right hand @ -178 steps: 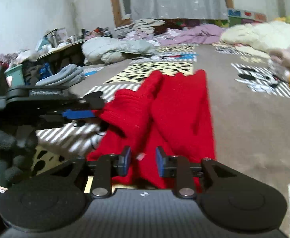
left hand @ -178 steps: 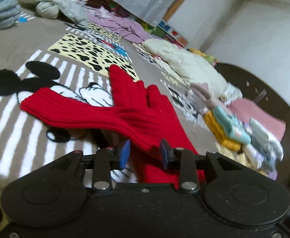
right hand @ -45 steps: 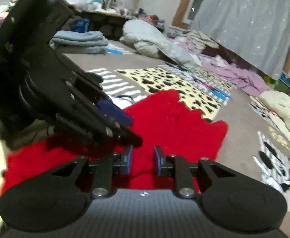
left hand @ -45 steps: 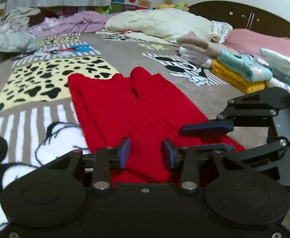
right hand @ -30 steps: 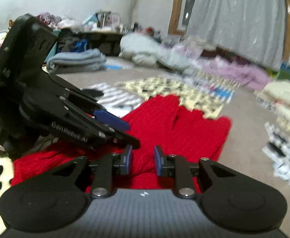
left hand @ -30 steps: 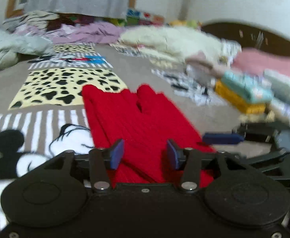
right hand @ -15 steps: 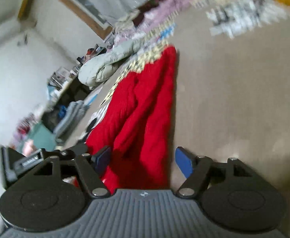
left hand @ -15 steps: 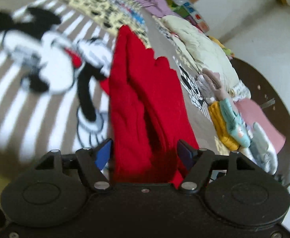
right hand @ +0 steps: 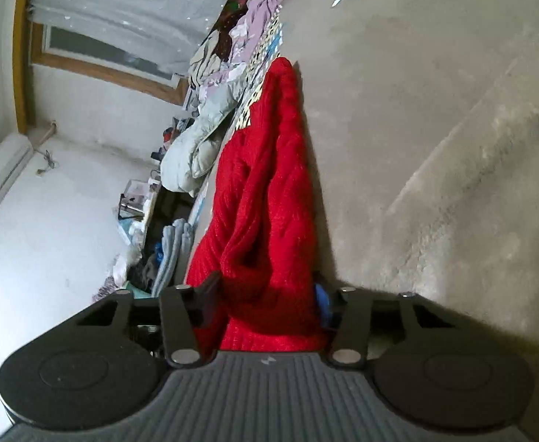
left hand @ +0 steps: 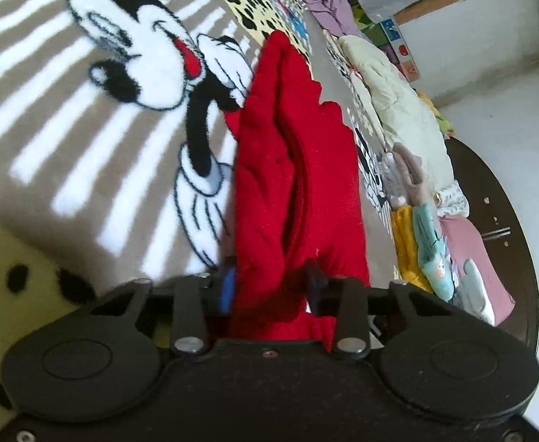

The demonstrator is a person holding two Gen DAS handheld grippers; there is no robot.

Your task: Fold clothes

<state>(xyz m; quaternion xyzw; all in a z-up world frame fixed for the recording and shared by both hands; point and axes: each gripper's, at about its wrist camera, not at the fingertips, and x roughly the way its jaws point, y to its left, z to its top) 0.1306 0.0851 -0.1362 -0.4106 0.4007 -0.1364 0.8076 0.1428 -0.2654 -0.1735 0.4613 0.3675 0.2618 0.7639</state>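
Sweater (left hand: 295, 169) between closing gripper (left hand: 269, 287) jaws

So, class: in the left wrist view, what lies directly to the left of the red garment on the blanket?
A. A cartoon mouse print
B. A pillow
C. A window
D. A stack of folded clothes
A: the mouse print on the blanket sits left of the red garment.

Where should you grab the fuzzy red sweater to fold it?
Grab the red knitted sweater by its near end, one gripper at each corner, coming in low from this side. It lies long and narrow, pointing away. The left gripper and right gripper are closing there now, with knit bunched between their jaws.
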